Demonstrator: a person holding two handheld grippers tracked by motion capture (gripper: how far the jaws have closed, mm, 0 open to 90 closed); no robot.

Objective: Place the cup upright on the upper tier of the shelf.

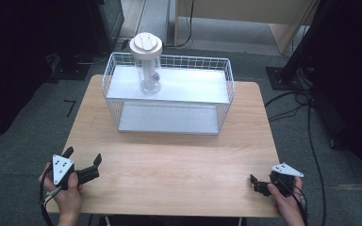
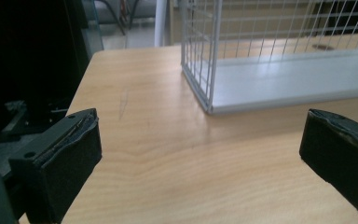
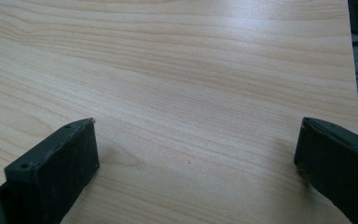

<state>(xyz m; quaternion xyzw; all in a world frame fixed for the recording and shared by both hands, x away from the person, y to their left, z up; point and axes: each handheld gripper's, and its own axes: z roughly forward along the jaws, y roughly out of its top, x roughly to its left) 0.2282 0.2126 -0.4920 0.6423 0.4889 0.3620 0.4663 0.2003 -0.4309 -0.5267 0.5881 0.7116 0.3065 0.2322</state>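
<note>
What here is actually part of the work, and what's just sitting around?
Likely part of the work:
- left gripper, jaws open, empty
- right gripper, jaws open, empty
- clear bottle with a cream lid, upright on the rack's top shelf
- white wire rack
- wooden table

Just lying about:
- cables on the floor
- black stand base

Light falls evenly from above on the pale worktop (image 1: 179, 155), while the surroundings at both sides of the high view sink into near black. The white shelf (image 1: 188, 84) of the wire basket (image 1: 107, 75) glares — almost washed out. In the gripper views the jaws sit soft and out of focus, casting faint shadows, and a bright sheen crosses the wood grain — the far edge blurs slightly.
</note>
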